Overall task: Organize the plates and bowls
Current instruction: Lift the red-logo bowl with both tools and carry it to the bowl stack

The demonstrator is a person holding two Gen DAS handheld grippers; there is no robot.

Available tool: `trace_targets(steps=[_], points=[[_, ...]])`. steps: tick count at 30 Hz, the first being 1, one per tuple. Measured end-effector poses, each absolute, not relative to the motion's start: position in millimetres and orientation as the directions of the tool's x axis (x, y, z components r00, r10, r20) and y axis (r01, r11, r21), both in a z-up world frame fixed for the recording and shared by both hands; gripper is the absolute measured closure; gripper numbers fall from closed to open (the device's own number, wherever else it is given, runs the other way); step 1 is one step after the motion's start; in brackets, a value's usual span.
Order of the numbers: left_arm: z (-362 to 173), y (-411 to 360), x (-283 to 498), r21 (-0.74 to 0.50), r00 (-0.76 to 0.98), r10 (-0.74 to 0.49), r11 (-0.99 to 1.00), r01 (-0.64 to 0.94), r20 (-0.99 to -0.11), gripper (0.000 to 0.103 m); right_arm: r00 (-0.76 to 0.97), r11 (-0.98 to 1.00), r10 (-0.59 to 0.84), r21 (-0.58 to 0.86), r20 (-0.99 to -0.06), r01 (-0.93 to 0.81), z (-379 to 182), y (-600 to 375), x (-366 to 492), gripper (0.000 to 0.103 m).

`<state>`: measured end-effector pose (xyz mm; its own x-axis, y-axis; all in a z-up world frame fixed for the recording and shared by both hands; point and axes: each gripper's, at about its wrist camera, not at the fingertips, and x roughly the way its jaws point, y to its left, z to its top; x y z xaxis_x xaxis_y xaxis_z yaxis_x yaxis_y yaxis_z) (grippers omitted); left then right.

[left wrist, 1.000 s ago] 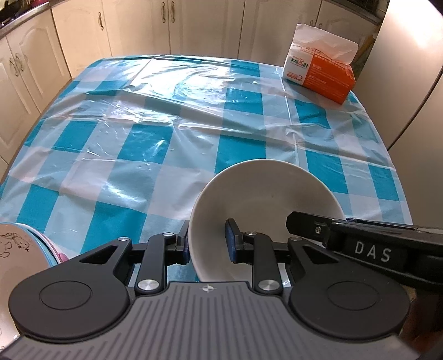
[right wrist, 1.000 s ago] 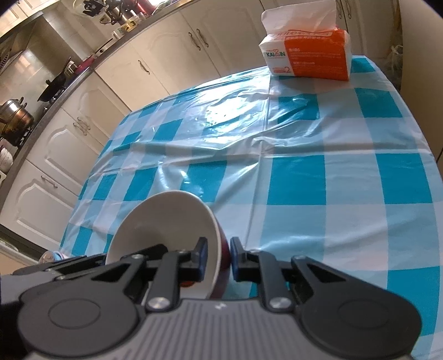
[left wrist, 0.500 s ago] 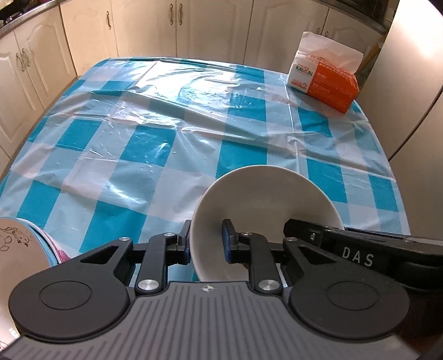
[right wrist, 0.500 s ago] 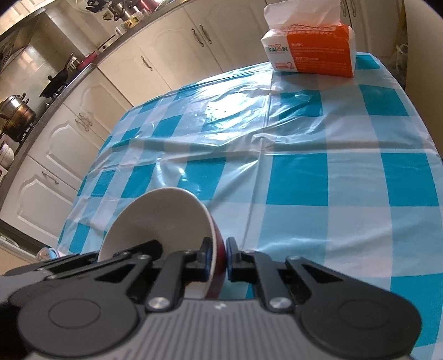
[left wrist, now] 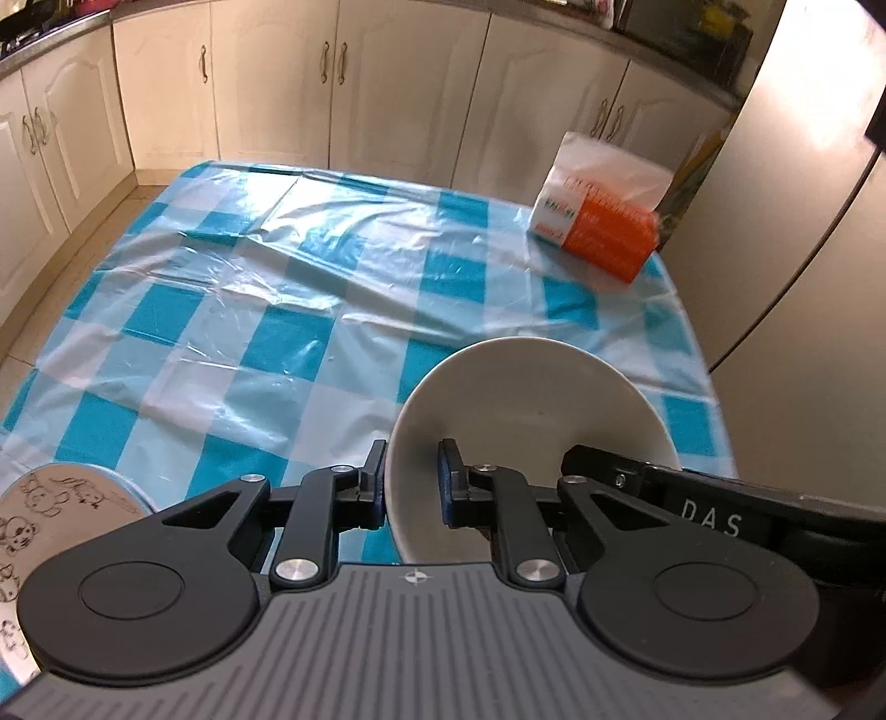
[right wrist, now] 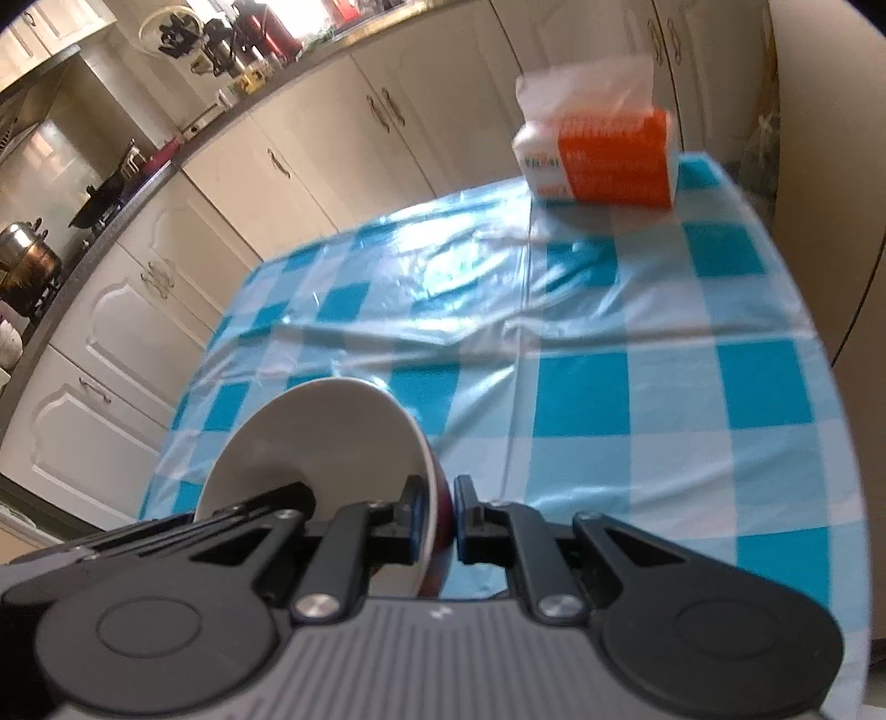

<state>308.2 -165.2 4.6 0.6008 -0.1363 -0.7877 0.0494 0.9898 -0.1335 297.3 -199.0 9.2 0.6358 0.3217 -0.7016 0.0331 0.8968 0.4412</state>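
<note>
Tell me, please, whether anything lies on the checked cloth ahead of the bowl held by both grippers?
Nothing visible does. The cloth ahead of the bowl is bare; the tissue pack sits at the far right corner, the cartoon plate off to the left.

Motion blur is smearing the print on the tissue pack [right wrist: 601,160], leaving its lettering unreadable in both views. The picture's left edge is cutting off the cartoon-printed plate [left wrist: 52,509], and the left gripper's body is hiding its near part. Gripper housings are covering the near rim of the bowl [left wrist: 531,410]. The countertop clutter [right wrist: 238,39] is looking too small to identify.
</note>
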Motion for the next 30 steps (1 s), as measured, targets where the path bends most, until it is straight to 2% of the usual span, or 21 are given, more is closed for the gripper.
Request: trace_targets(steps=[9, 17, 24, 30], points=[[47.8, -132.9, 274.4, -0.176, 0.627, -0.175, 0.983, 0.061, -0.759, 0.089, 0.676, 0.911, 0.305, 0.412, -0.671, -0.002, 58.4, -173.4, 266.8, 0.095], [74.2, -79.1, 248.4, -0.171, 0.667, -0.144, 0.985, 0.026, -0.731, 0.089, 0.673, 0.915, 0.344, 0.394, -0.655, -0.085, 85.9, -118.6, 255.0, 0.095], [67.4, -33.7, 234.1, -0.149, 0.669, -0.099, 0.989, -0.018, -0.737, 0.088, 0.642, 0.921, 0.358, 0.368, -0.678, -0.124, 82.1, -63.8, 257.2, 0.095], [37.0, -6.4, 233.0, -0.145, 0.632, -0.077, 0.988, -0.056, -0.771, 0.087, 0.588, 0.924, 0.361, 0.362, -0.724, -0.121, 55.6, -26.2, 259.9, 0.095]])
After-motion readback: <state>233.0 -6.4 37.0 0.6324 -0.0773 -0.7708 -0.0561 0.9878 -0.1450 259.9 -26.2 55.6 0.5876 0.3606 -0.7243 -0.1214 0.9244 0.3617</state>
